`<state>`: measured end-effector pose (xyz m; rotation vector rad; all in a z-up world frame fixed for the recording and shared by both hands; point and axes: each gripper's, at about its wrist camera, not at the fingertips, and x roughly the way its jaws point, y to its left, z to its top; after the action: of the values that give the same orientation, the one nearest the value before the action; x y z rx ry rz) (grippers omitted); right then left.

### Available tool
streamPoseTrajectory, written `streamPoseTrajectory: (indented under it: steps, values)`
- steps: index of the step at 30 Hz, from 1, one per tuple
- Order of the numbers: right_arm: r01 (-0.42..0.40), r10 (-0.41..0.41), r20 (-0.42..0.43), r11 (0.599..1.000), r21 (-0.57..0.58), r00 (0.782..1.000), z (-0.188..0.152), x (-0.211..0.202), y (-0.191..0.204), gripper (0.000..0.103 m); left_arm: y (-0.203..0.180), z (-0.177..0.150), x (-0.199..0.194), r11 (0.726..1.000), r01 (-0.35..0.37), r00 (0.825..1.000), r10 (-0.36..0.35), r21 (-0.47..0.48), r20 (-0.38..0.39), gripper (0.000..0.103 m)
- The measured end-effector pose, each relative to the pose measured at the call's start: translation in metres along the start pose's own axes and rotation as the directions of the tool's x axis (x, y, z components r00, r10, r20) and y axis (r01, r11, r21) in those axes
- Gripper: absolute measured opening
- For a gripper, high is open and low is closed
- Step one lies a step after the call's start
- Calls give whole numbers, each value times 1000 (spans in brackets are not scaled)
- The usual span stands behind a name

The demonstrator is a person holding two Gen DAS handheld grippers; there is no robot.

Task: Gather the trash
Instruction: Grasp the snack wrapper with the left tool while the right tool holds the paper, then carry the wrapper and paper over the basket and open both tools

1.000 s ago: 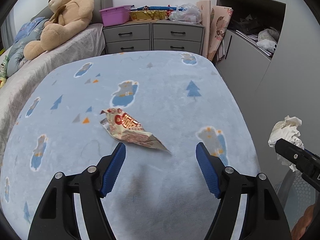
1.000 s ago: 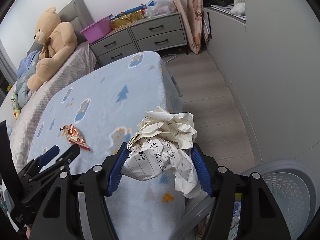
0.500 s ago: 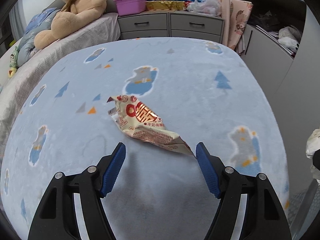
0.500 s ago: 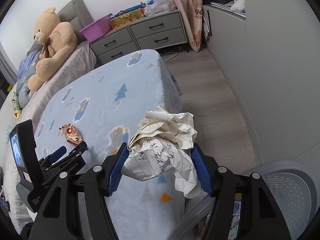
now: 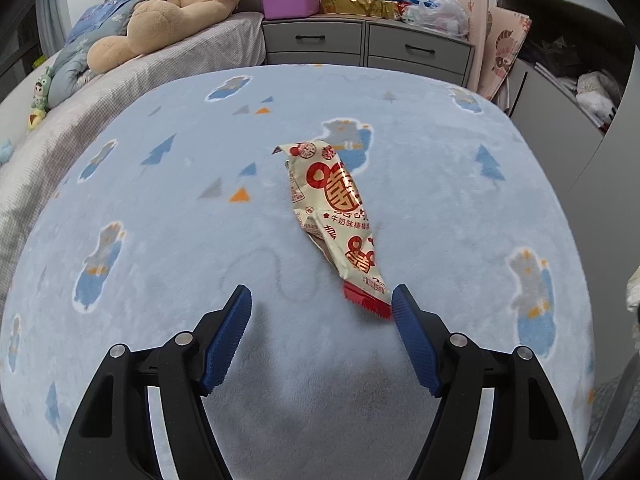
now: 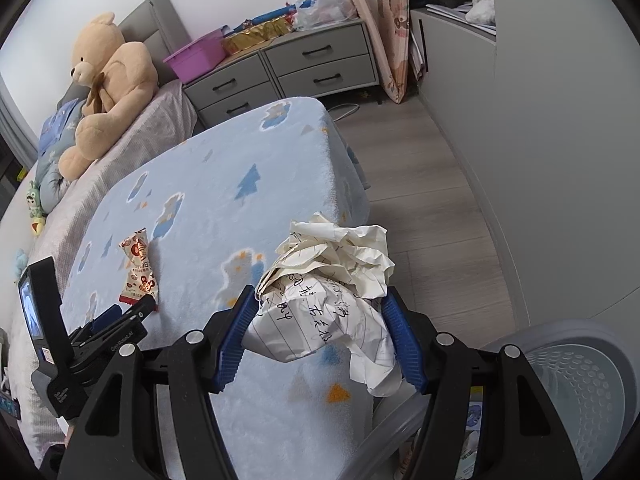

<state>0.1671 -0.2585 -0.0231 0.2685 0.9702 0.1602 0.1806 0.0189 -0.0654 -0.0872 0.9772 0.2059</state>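
On blanket (image 5: pixel 160 240), wrapper (image 5: pixel 336 216) lies lengthwise toward left hand-held gripper (image 5: pixel 321 306).

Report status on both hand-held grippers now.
Left hand-held gripper open at snack wrapper on bed. Right shut on crumpled paper. Nothing blocking.

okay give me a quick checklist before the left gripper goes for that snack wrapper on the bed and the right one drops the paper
1. Left gripper open: ok.
2. Snack wrapper between its fingers: not ok, only the red end sits by the right finger; the wrapper lies off-centre.
3. Wrapper free of other items on the blue blanket: ok.
4. Right gripper gripping the crumpled paper: ok.
5. Paper above the grey bin: not ok, it hangs over the bed's edge, bin lower right.
6. Room in the bin: cannot tell.
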Motion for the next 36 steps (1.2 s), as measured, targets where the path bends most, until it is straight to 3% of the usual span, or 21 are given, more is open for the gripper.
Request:
streamPoseTrajectory:
  steps: [18,19,21,23,25,36]
  values:
    - [-4,4,0,1000,1,1000,0,1,1,62,-6,30,26,1000,2,1000,-3,-21,-17,69]
    - [-6,6,0,1000,0,1000,0,1,1,62,-6,30,27,1000,4,1000,-5,-19,-17,67]
    - [-7,7,1,1000,0,1000,1,1,1,62,-6,30,30,1000,10,1000,-10,-14,-26,45]
    - [-11,11,3,1000,0,1000,1,1,1,62,-5,29,31,1000,8,1000,-8,-9,-24,39]
    - [-12,12,5,1000,-3,1000,0,0,1,62,-5,27,28,1000,14,1000,-14,-3,-21,25]
    - [-6,7,36,1000,-21,999,-9,-21,-4,62,-17,-7,-24,993,86,996,-88,76,30,21]
